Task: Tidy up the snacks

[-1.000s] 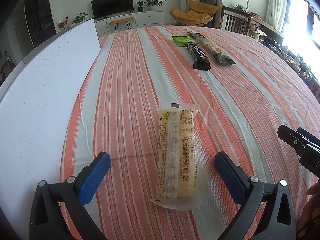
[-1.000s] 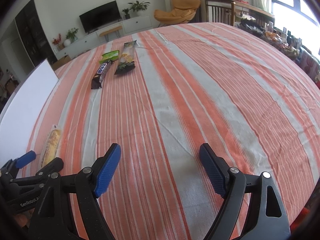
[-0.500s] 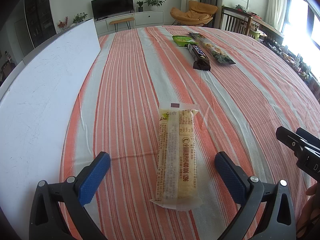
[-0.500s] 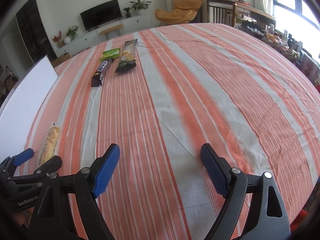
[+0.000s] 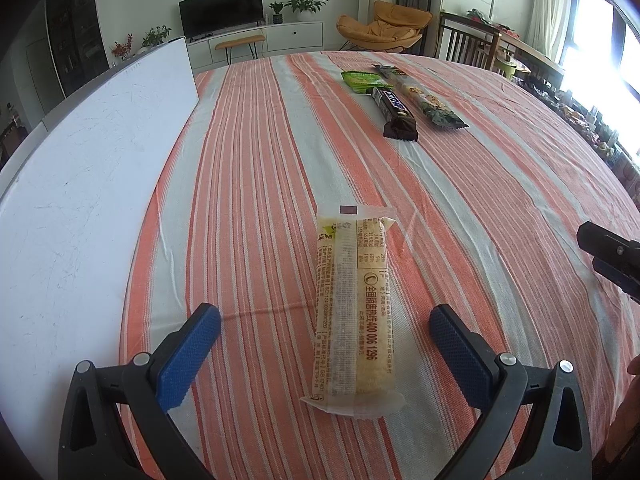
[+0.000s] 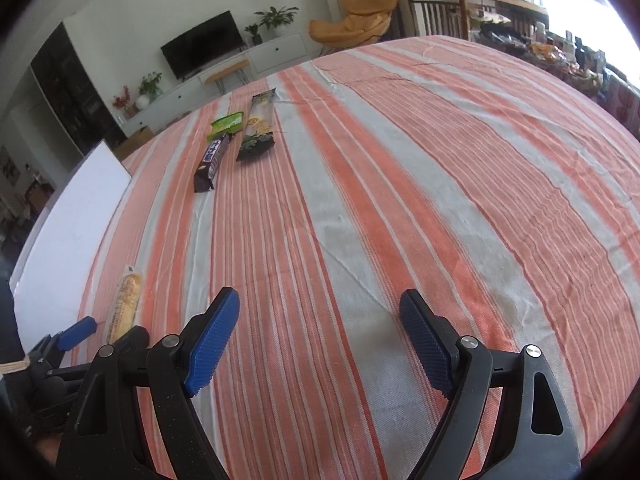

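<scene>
Pale snack bar (image 5: 355, 312) lying lengthwise between the spread fingers of the left gripper (image 5: 325, 350), untouched.

Flat on the striped tablecloth (image 5: 248, 184), close to its near edge and just beside the white board (image 5: 80, 184) along the left edge; both blue pads (image 5: 188, 356) well clear of the wrapper, jaws released. Tilted steeply down over the bar. Right gripper (image 6: 320, 342) also released, spread wide above bare cloth nearer the middle of the table, nothing between its pads, angled down less steeply. Farther along toward the far edge: a dark chocolate bar (image 5: 394, 114), a green packet (image 5: 360, 80) and a long patterned packet (image 5: 420, 96) close together. Seen only from the right wrist: the left gripper from the side, low at the near left corner, with the pale bar (image 6: 126, 302) just ahead of it. Seen only from the left wrist: the print on the wrapper, and one black finger of the right gripper (image 5: 608, 248) at the right edge.
</scene>
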`<act>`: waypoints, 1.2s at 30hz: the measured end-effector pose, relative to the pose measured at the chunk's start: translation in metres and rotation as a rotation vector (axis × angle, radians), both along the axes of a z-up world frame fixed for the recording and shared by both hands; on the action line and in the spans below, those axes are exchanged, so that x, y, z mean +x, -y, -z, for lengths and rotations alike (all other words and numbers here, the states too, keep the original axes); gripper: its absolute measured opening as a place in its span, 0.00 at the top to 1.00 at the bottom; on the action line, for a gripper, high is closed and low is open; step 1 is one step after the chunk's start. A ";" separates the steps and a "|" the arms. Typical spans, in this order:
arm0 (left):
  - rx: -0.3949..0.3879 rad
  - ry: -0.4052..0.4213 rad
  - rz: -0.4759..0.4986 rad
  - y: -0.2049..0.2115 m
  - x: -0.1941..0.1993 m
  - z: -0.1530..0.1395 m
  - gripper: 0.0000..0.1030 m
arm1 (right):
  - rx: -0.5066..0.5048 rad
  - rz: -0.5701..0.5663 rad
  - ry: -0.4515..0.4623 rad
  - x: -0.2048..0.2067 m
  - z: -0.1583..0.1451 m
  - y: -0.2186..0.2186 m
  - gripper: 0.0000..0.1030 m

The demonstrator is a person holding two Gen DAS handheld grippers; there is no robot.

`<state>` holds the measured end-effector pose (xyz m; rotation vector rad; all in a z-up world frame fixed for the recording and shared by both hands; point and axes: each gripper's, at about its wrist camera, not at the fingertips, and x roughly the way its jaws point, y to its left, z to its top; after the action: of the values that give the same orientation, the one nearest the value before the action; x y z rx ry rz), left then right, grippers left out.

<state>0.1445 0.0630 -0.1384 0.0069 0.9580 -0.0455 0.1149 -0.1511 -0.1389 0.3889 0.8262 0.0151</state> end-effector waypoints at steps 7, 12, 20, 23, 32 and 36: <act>-0.049 -0.017 0.003 -0.006 -0.012 -0.005 0.04 | -0.020 -0.277 -0.044 0.078 -0.044 -0.037 0.18; -0.039 -0.052 0.019 -0.007 0.001 -0.011 0.33 | -0.044 -0.411 -0.158 0.177 -0.045 -0.095 0.25; 0.000 -0.038 0.061 -0.003 -0.001 -0.013 0.73 | -0.215 -0.371 -0.310 0.238 -0.004 -0.136 0.72; -0.130 -0.025 0.038 -0.018 -0.009 -0.018 0.73 | -0.118 -0.385 -0.308 0.221 -0.007 -0.124 0.83; -0.434 0.064 0.033 -0.034 -0.059 -0.072 0.73 | 0.099 -0.387 -0.257 0.108 -0.026 -0.051 0.83; -0.515 0.125 0.077 -0.033 -0.089 -0.111 0.73 | -0.024 -0.393 -0.244 0.068 -0.036 -0.044 0.83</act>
<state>0.0557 0.0956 -0.0277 -0.4232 0.7986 -0.3580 0.1831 -0.1070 -0.1026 0.2022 1.1337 0.3278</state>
